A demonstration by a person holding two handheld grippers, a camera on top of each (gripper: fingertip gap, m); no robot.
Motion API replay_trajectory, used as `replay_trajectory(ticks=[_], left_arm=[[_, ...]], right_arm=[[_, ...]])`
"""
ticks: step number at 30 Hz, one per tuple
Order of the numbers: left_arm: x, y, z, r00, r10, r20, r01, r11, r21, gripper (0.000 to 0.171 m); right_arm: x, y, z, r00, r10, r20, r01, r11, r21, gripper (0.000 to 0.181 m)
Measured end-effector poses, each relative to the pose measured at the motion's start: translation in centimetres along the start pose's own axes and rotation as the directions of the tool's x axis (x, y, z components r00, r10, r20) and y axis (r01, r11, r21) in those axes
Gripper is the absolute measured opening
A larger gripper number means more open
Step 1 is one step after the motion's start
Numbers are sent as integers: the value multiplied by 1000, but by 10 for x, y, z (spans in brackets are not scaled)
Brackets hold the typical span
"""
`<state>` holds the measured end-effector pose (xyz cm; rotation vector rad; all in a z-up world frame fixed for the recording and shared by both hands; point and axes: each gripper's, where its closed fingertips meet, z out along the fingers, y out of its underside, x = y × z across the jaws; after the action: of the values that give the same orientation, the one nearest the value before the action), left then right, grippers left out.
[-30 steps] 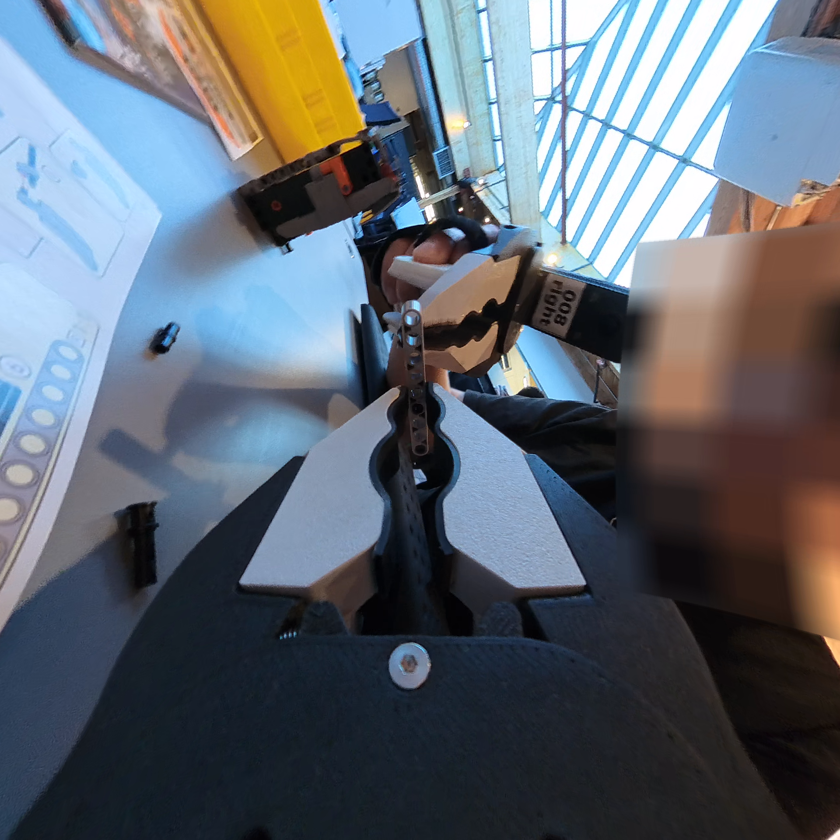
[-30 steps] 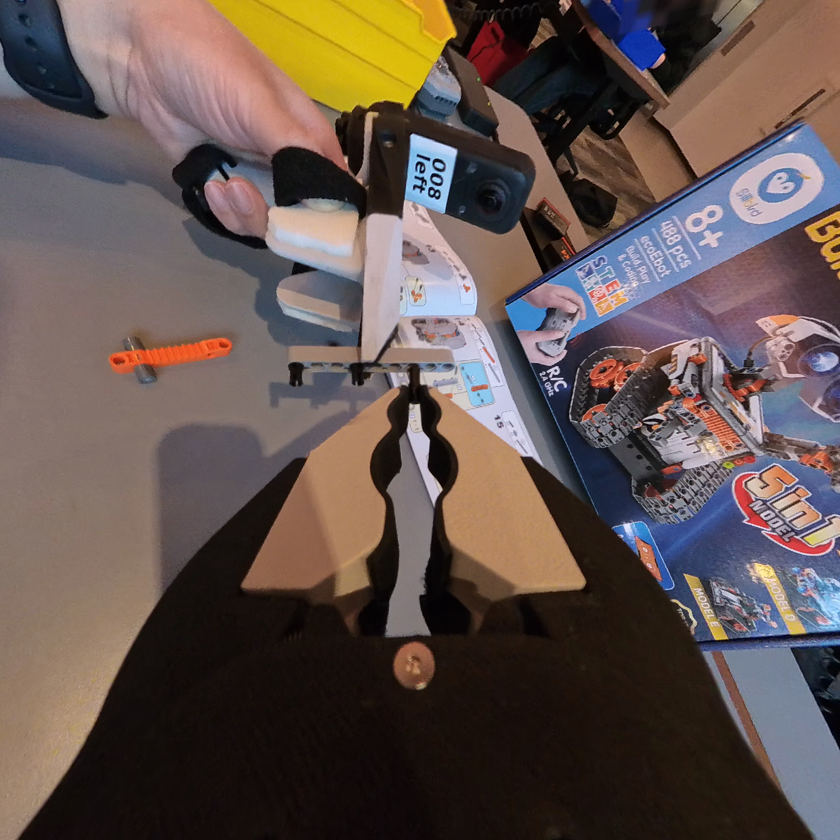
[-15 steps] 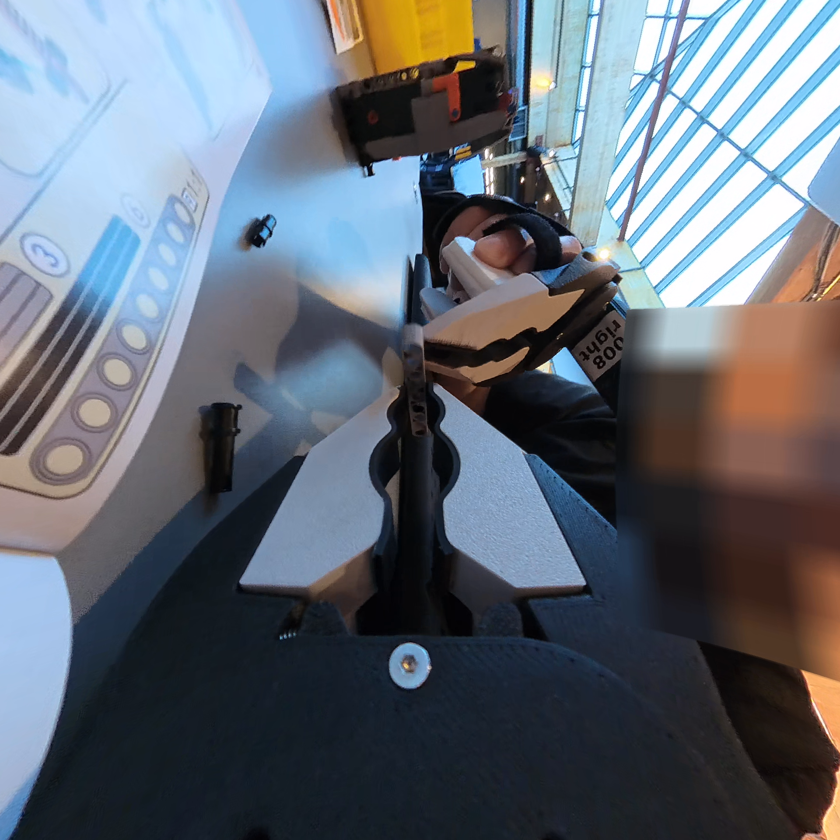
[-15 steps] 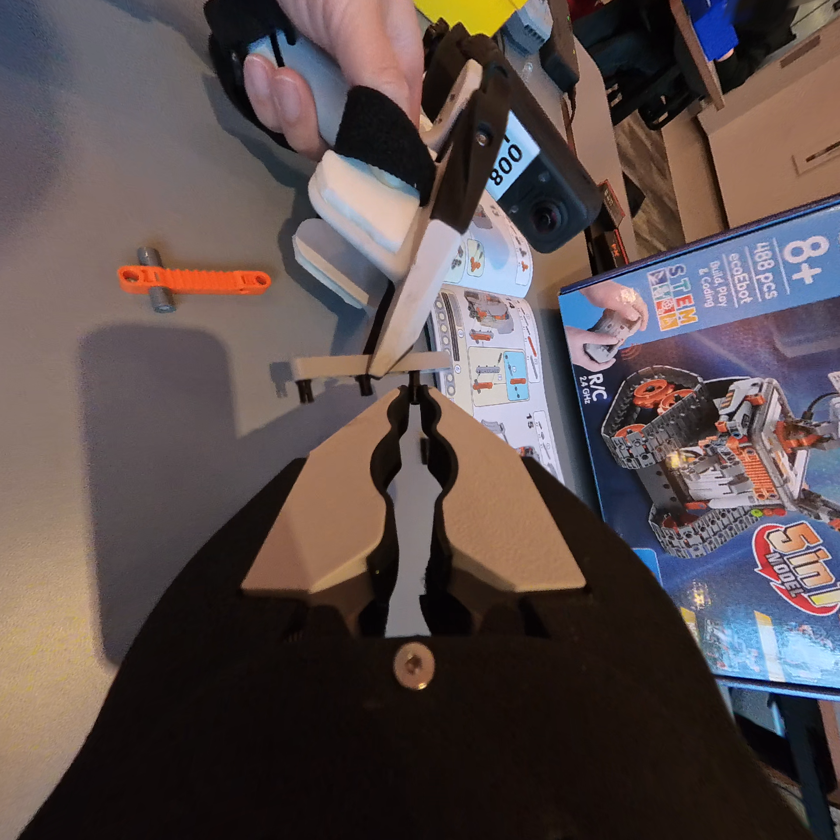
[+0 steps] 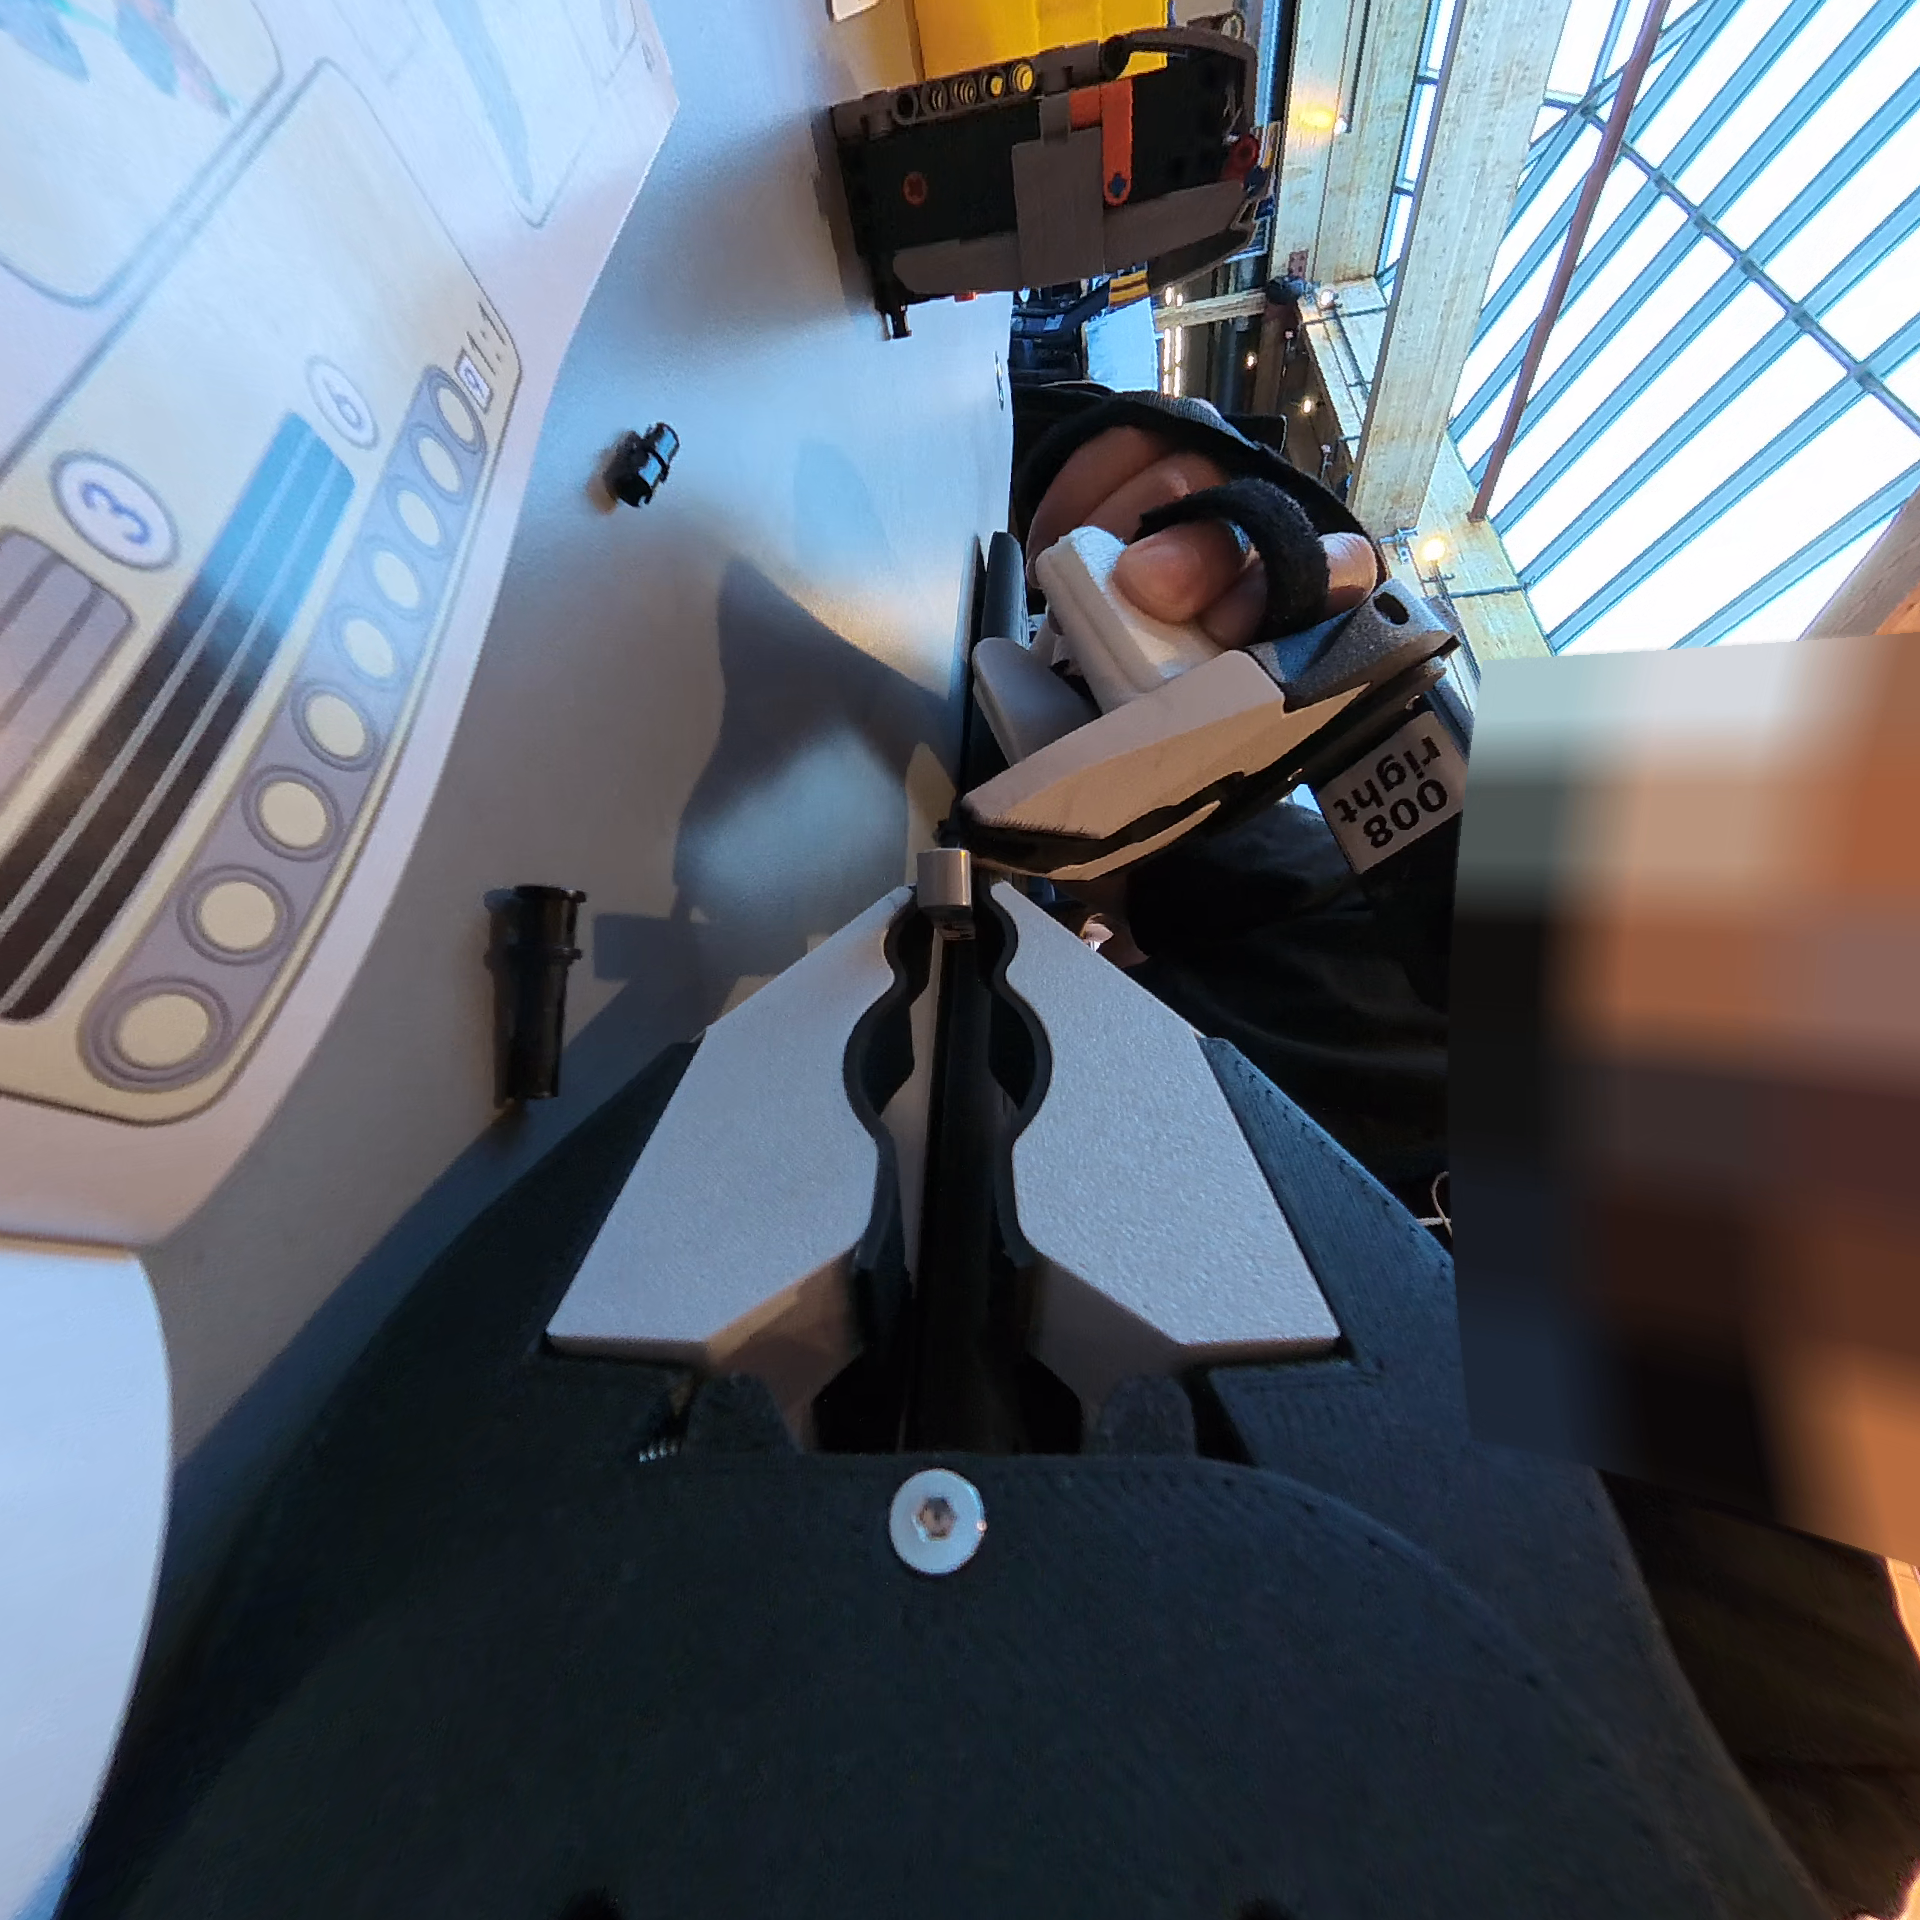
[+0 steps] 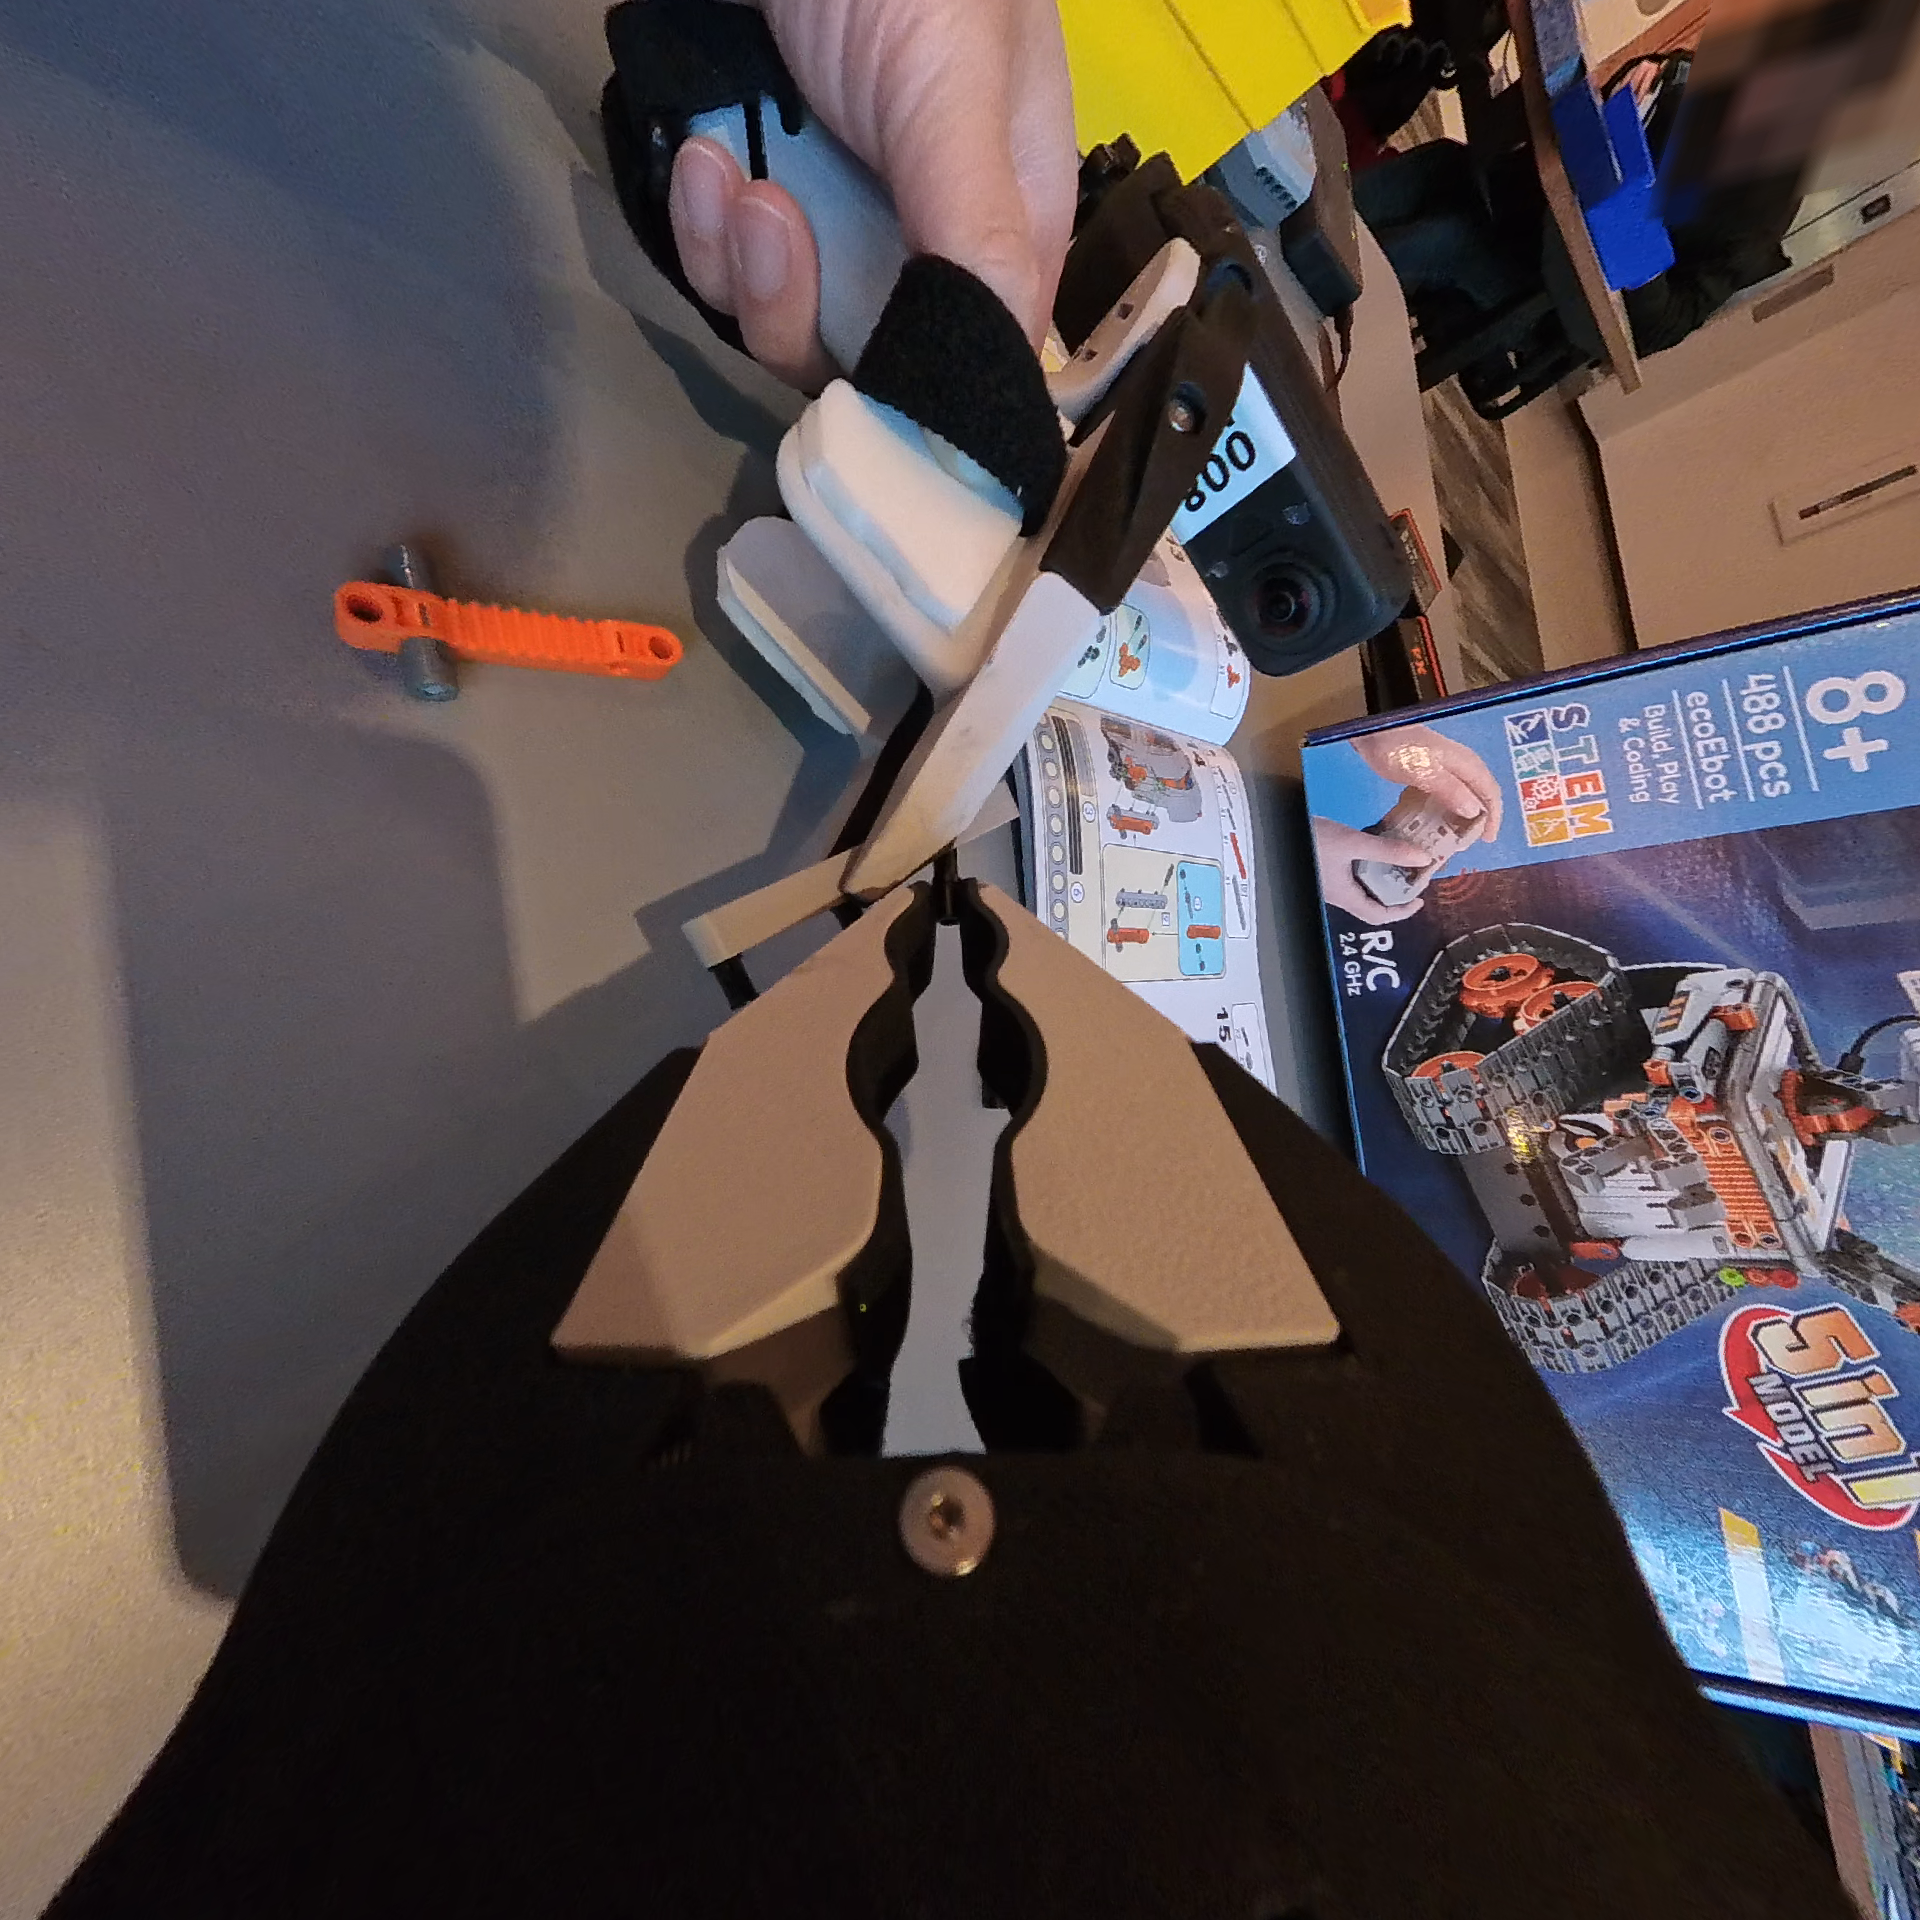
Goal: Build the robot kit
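Observation:
My left gripper is shut on a grey holed beam, seen end-on at its tips. In the right wrist view the left gripper holds that beam slanted above the table, with black pins sticking out beneath it. My right gripper is shut on a small black pin, whose tip is against the beam. In the left wrist view the right gripper meets the beam from the right, held by a hand.
An orange toothed beam lies over a grey axle on the grey table. An instruction booklet, a blue kit box and a yellow bin lie beyond. Two loose black pins, a black motor block and a printed sheet lie to the left. The grippers are tip to tip, or close to it.
My left gripper has rolled, so the beam went from level to slanted and now shows end-on. My right gripper kept the pin at the beam.

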<state>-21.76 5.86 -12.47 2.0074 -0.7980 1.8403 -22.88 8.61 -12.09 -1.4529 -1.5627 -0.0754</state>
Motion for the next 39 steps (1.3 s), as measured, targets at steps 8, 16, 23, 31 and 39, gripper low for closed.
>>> replay_trajectory(ticks=[8, 16, 23, 31, 39], left_arm=[[2, 2, 0, 1000, 17, 9, -17, 1000, -10, 4], [6, 7, -2, 1000, 30, 6, -29, 999, -30, 4], [8, 8, -7, 999, 43, 1, -43, 999, -25, 4], [15, 5, -12, 993, 121, 8, -121, 993, -11, 4], [46, -4, -21, 919, 393, 35, -395, 918, 39, 4]], right_arm=[[0, -2, -1, 1000, 17, 8, -17, 1000, 21, 2], [6, 24, -2, 978, 201, 60, -198, 978, -61, 2], [-22, 45, 6, 871, 426, 242, -390, 902, -185, 2], [-5, 15, -6, 765, 570, 299, -586, 809, -44, 17], [4, -32, -23, 293, 763, 576, -920, 389, -46, 34]])
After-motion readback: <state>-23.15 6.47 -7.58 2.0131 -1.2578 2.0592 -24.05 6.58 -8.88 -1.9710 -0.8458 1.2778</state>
